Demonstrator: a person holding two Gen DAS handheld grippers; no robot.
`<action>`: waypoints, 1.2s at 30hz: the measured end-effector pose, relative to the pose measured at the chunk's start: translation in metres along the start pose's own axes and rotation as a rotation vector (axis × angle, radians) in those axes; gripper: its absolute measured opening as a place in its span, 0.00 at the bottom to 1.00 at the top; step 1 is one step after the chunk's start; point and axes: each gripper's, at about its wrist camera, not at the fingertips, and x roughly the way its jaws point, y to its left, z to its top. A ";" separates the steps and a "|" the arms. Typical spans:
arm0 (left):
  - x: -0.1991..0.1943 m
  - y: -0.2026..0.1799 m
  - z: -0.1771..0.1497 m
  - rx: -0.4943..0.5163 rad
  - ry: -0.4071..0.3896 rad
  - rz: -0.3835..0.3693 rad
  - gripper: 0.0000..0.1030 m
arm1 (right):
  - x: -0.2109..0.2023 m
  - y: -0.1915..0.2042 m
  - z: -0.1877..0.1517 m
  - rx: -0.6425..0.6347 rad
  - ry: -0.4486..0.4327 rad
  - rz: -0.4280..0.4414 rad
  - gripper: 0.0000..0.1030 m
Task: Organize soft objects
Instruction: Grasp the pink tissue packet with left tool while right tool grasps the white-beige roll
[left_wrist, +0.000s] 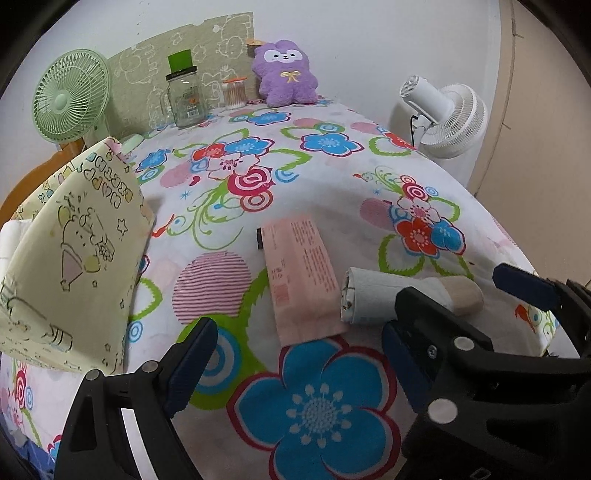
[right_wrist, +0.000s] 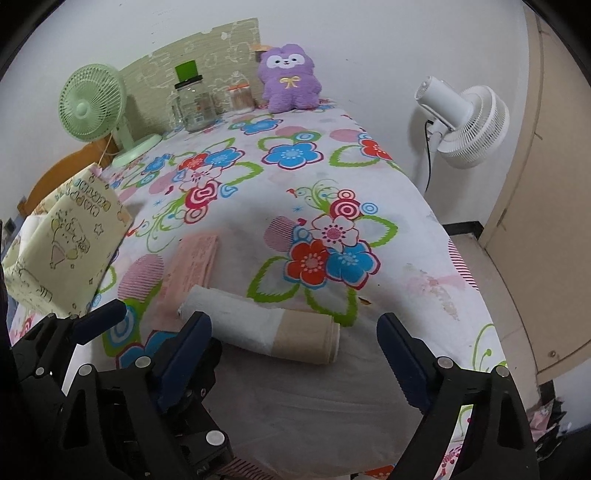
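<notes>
On a bed (left_wrist: 332, 206) spread with a flowered sheet, a rolled towel (right_wrist: 266, 328), white with a beige end, lies on its side near the front edge, and a flat pink pack (left_wrist: 301, 277) lies just beside it, touching or nearly touching its white end. Both grippers hang above the sheet, tilted downward, with nothing between their pads. The left gripper (left_wrist: 291, 369) has its jaws wide apart over a big blue flower, with the pack just ahead of it. The right gripper (right_wrist: 295, 354) also stands wide apart, with the towel just beyond its fingertips and not touched. At the left stands a pale yellow cloth bin (left_wrist: 74, 251) printed with cartoons. Far back by the wall sit a purple plush (right_wrist: 290, 79), a glass jar (left_wrist: 184, 99) with a green cap, a small tub (left_wrist: 234, 92) of cotton swabs and a green fan (left_wrist: 72, 101). A white fan (right_wrist: 469, 125) stands beside the bed at the right.
</notes>
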 end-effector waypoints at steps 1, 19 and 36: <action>0.001 -0.001 0.002 0.002 -0.002 0.006 0.89 | 0.000 -0.001 0.000 0.008 0.000 0.003 0.88; 0.014 0.004 0.021 -0.025 0.007 -0.039 0.47 | 0.015 -0.002 0.022 0.051 0.012 0.021 0.84; 0.006 0.020 0.012 -0.032 0.025 -0.051 0.39 | 0.030 0.023 0.024 -0.016 0.077 0.075 0.61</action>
